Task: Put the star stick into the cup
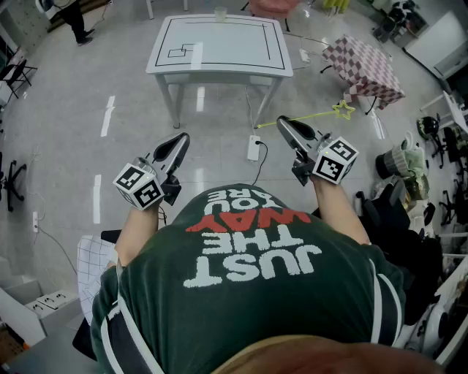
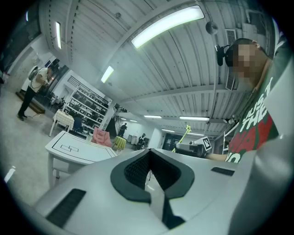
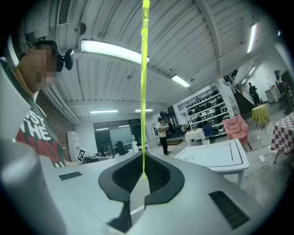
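Right gripper (image 3: 143, 176): jaws clamped on the bottom tip of the star stick (image 3: 144, 92). Only the very end sits between the pads. The rest of the shaft runs straight out along the jaw line, with the star at the far end.

Left gripper (image 2: 149, 172): jaws together, nothing in them, well apart from the stick.

Handling, my read: a thin plastic rod, very light, a little whippy and smooth. This end grip leaves the star end free to sway, and the shaft could pivot between the pads. I'd steer it more easily from nearer mid-shaft, but the grip suits lowering it star-first.

Head view: the stick hangs in mid-air over the floor, short of the bench (image 1: 219, 69) and off its near right corner. What looks like the cup (image 1: 221, 12) stands at the bench's far edge, about midway along and well apart from the star.
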Motion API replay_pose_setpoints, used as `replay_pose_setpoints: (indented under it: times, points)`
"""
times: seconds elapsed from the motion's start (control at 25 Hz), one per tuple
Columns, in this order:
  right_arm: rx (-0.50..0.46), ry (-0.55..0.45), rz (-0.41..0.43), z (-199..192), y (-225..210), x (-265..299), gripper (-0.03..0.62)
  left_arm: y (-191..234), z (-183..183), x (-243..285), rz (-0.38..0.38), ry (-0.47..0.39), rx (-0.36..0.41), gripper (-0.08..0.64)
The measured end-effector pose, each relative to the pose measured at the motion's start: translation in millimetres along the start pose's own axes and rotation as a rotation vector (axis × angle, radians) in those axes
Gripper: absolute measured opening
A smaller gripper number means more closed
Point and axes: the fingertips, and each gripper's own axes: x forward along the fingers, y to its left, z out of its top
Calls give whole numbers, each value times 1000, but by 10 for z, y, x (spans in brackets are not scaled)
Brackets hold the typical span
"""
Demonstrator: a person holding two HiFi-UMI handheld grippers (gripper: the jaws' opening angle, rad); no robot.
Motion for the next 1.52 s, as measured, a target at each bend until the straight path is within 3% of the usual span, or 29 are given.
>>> replay_pose_setpoints:
  times: [0.88, 1.52]
  points:
    - [-16, 5, 11, 9, 4, -152, 43, -156, -72, 77, 0, 6, -1, 9]
    - [-35, 3, 71, 151, -575, -842, 43, -740, -393, 919, 41, 8, 18, 9]
